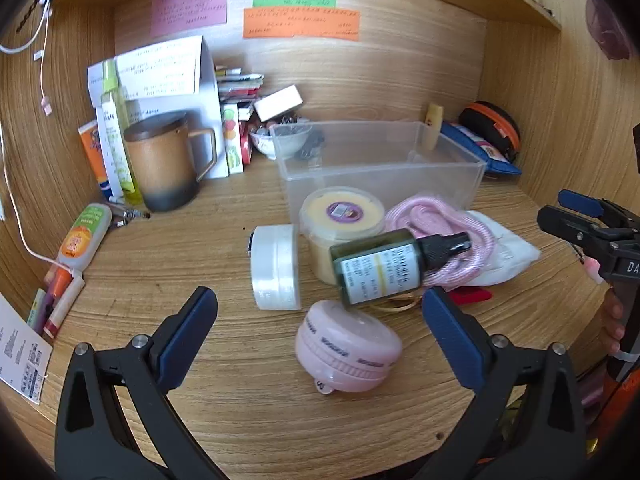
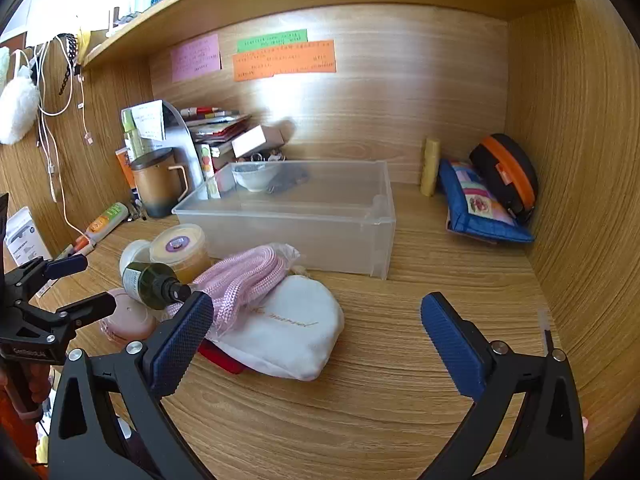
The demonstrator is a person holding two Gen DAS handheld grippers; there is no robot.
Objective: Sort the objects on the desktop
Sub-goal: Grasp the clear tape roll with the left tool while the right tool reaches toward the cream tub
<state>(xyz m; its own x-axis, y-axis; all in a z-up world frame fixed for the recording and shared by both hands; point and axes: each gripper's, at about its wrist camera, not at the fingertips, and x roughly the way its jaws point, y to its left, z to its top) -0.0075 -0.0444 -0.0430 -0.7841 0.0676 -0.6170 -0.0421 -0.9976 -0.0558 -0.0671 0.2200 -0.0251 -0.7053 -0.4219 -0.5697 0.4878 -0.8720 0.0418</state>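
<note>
A clear plastic bin point(image 1: 380, 168) point(image 2: 304, 216) stands on the wooden desk, holding nothing that I can see. In front of it lie a yellow tub point(image 1: 340, 216) point(image 2: 180, 248), a white jar on its side point(image 1: 276, 268), a dark green spray bottle point(image 1: 384, 268) point(image 2: 154, 284), a pink round case point(image 1: 348, 348) point(image 2: 128, 316), a pink cord point(image 1: 452, 232) point(image 2: 248, 276) and a white pouch point(image 2: 292, 336). My left gripper point(image 1: 320, 316) is open, just above the pink case. My right gripper point(image 2: 316, 316) is open, its left finger beside the white pouch.
A brown mug point(image 1: 164, 164), tubes and books crowd the back left. A blue pouch point(image 2: 480, 204) and a black-orange case point(image 2: 508, 176) lean in the back right corner. Wooden walls close in on both sides. A shelf runs overhead.
</note>
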